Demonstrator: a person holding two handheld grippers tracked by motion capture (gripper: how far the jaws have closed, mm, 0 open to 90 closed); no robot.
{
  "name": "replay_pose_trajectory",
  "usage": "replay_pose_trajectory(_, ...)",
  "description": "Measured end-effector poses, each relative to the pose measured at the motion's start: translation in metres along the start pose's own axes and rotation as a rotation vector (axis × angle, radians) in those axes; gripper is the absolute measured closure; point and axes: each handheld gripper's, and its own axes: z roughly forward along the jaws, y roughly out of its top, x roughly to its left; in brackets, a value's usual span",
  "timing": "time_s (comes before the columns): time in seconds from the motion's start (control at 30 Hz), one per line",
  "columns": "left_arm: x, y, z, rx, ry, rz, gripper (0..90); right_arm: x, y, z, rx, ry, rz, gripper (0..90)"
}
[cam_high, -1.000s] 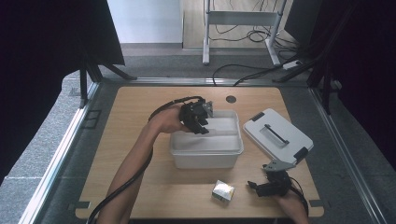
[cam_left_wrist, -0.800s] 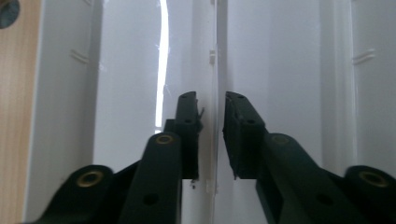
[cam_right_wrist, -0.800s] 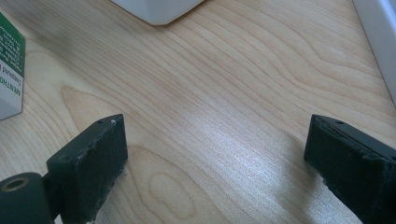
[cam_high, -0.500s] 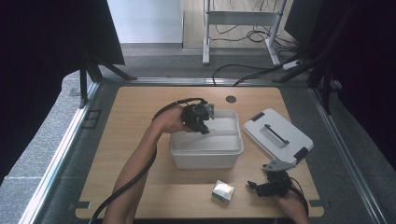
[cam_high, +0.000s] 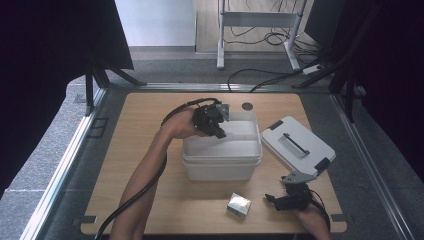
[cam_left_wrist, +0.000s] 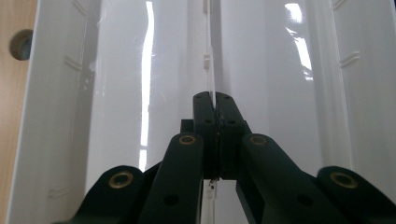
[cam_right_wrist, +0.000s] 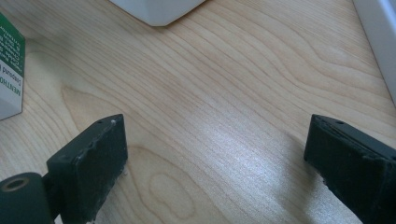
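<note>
**Wooden table, thin divider pinched inside the white bin**

Wood spreads beneath everything. My left gripper is clamped on a thin clear divider standing inside the white bin; it looks light, slippery, flexible, best held at its top edge. My right gripper gapes wide, empty, near the small box.

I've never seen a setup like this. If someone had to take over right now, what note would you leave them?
Left hand-held gripper: shut on a thin white panel standing inside the white bin.
Right hand-held gripper: open, empty, low over the table beside the small box.
Done: the lid is off and lies right of the bin.
Left: probably finish with the panel, then deal with the box, which is outside the bin, and refit the lid.
</note>
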Motion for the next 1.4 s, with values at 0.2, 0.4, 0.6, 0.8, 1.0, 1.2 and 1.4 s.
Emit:
replay_pose_trajectory(0.2, -0.002, 0.004, -0.008, 0.004, 0.020, -0.020, 89.0, 0.000, 0.000, 0.000, 0.001, 0.001, 0.007, 5.7)
replay_pose_trajectory(0.4, 0.005, -0.008, -0.008, 0.008, 0.048, -0.125, 89.0, 0.000, 0.000, 0.000, 0.000, 0.000, 0.006, 5.7)
replay_pose_trajectory(0.6, 0.013, -0.027, -0.017, 0.010, 0.096, -0.238, 88.9, 0.000, 0.000, 0.000, -0.001, -0.002, 0.001, 5.7)
replay_pose_trajectory(0.8, 0.017, -0.049, -0.029, -0.004, 0.156, -0.332, 88.9, 0.000, 0.000, 0.000, -0.001, -0.001, 0.002, 5.7)
replay_pose_trajectory(1.0, 0.020, -0.071, -0.038, 0.003, 0.213, -0.431, 89.0, 0.000, 0.000, 0.000, -0.001, -0.001, 0.002, 5.7)
replay_pose_trajectory(1.2, 0.021, -0.093, -0.047, 0.004, 0.258, -0.508, 89.0, 0.000, 0.000, 0.000, 0.004, 0.003, 0.002, 5.7)
replay_pose_trajectory(1.4, 0.020, -0.113, -0.057, 0.000, 0.304, -0.575, 89.0, 0.000, 0.000, 0.000, 0.004, 0.003, 0.003, 5.8)
